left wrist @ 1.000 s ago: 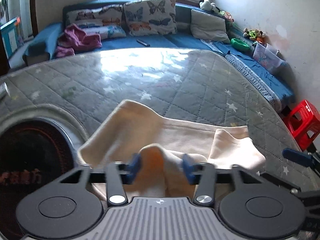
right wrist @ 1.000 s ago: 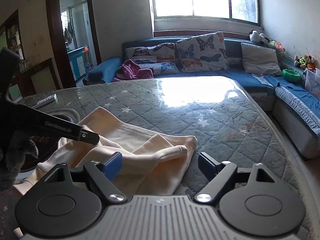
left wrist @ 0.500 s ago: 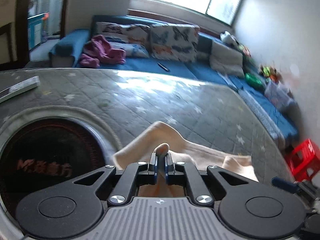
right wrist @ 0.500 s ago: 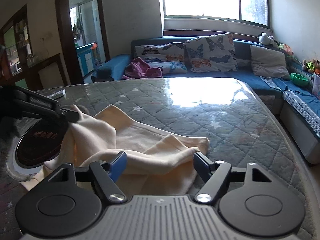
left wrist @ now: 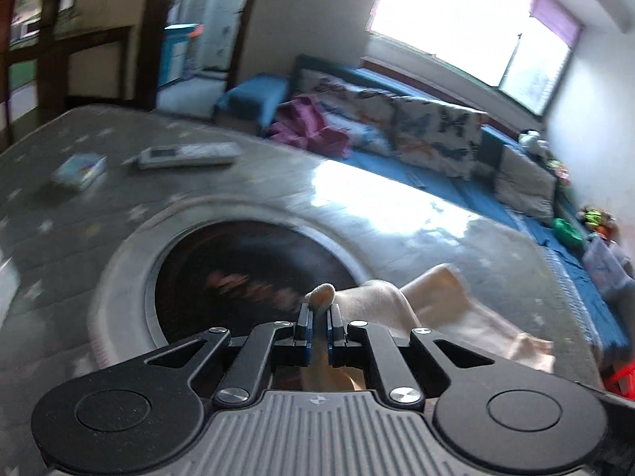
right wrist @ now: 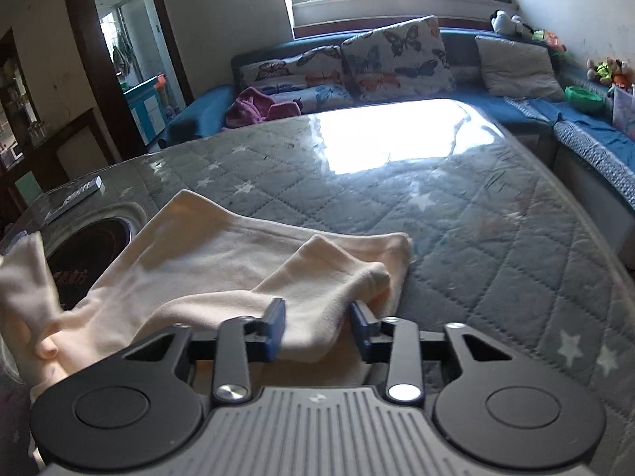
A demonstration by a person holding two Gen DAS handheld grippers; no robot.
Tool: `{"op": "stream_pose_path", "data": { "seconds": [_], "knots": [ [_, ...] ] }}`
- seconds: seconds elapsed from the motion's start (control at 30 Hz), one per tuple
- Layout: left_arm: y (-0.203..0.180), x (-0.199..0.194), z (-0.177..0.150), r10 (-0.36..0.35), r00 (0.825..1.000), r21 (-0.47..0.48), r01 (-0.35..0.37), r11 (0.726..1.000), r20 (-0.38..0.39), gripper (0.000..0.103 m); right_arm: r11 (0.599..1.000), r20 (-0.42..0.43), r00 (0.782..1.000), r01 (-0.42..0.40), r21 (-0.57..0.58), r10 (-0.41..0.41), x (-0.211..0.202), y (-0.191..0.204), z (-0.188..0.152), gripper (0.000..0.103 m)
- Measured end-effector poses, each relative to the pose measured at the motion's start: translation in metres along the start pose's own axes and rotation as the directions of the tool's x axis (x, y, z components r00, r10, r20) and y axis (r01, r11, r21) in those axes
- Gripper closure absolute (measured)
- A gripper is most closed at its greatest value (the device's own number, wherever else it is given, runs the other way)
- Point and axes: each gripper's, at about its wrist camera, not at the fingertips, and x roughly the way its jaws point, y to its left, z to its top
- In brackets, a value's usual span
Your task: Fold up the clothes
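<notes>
A cream garment [right wrist: 222, 261] lies rumpled on the grey quilted, star-patterned table [right wrist: 456, 206]. My left gripper [left wrist: 318, 327] is shut on a fold of the cream garment [left wrist: 428, 309] and holds it lifted, above the round dark inset [left wrist: 246, 277]. In the right wrist view that lifted part hangs at the far left [right wrist: 24, 277]. My right gripper [right wrist: 318, 327] is open, its jaws on either side of a folded sleeve end [right wrist: 337, 289] lying on the garment.
A remote [left wrist: 186, 154] and a small box [left wrist: 79, 166] lie on the table's left part. A blue sofa [right wrist: 397, 63] with butterfly cushions and a pink garment [right wrist: 262, 105] stands behind. A red stool [left wrist: 623, 380] stands at the right.
My left gripper closed on the garment, lifted it and swung left over the round inset. My right gripper moved forward and down, and its jaws narrowed around the sleeve end.
</notes>
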Motion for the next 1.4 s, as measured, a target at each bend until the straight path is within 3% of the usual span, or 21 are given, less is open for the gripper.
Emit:
{"op": "stream_pose_path", "data": {
  "seconds": [0.07,0.3,0.5,0.67,0.77,0.9,0.97,1.03,1.13,1.27,1.4],
  "knots": [
    [0.012,0.000,-0.004,0.026,1.000,-0.029,-0.026,0.999,-0.015,0.096,1.000,-0.007,1.000,0.001,0.020,0.000,0.004,-0.003,0.000,0.095],
    [0.042,-0.003,-0.023,0.077,0.996,-0.062,-0.081,0.995,-0.053,0.096,0.999,0.112,0.993,0.033,0.038,-0.037,-0.045,-0.013,0.004,0.097],
    [0.051,-0.011,-0.033,0.074,0.995,-0.057,-0.079,0.995,-0.072,0.096,0.987,0.214,0.964,0.148,0.063,-0.158,-0.113,-0.045,-0.006,0.097],
    [0.054,-0.017,-0.044,0.071,0.992,-0.044,-0.076,0.996,-0.107,0.096,0.945,0.121,0.942,0.296,0.142,-0.313,-0.128,-0.088,-0.035,0.097],
    [0.056,-0.021,-0.049,0.072,0.989,-0.025,-0.076,0.997,-0.128,0.095,0.930,0.073,0.935,0.335,0.149,-0.348,-0.134,-0.102,-0.053,0.092],
    [0.046,-0.035,-0.049,0.056,0.992,0.006,-0.056,0.998,-0.109,0.092,0.946,0.076,0.948,0.300,0.121,-0.310,-0.139,-0.097,-0.054,0.090],
    [0.039,-0.043,-0.047,0.047,0.995,0.025,-0.045,0.999,-0.087,0.090,0.961,0.079,0.962,0.251,0.117,-0.261,-0.133,-0.091,-0.049,0.080],
    [0.030,-0.052,-0.046,0.023,0.997,0.048,-0.020,0.999,-0.070,0.090,0.973,0.077,0.975,0.201,0.115,-0.210,-0.123,-0.087,-0.044,0.073],
    [0.012,-0.056,-0.051,-0.039,0.995,0.098,0.048,0.994,-0.089,0.087,0.980,0.034,0.984,0.173,0.101,-0.177,-0.095,-0.083,-0.034,0.073],
    [-0.012,-0.061,-0.057,-0.121,0.985,0.161,0.139,0.977,-0.121,0.077,0.974,-0.008,0.977,0.213,0.082,-0.214,-0.060,-0.081,-0.028,0.068],
    [-0.048,-0.048,-0.076,-0.218,0.950,0.232,0.269,0.935,-0.223,0.077,0.967,-0.036,0.968,0.248,0.053,-0.246,-0.038,-0.080,-0.028,0.067]
  ]
}}
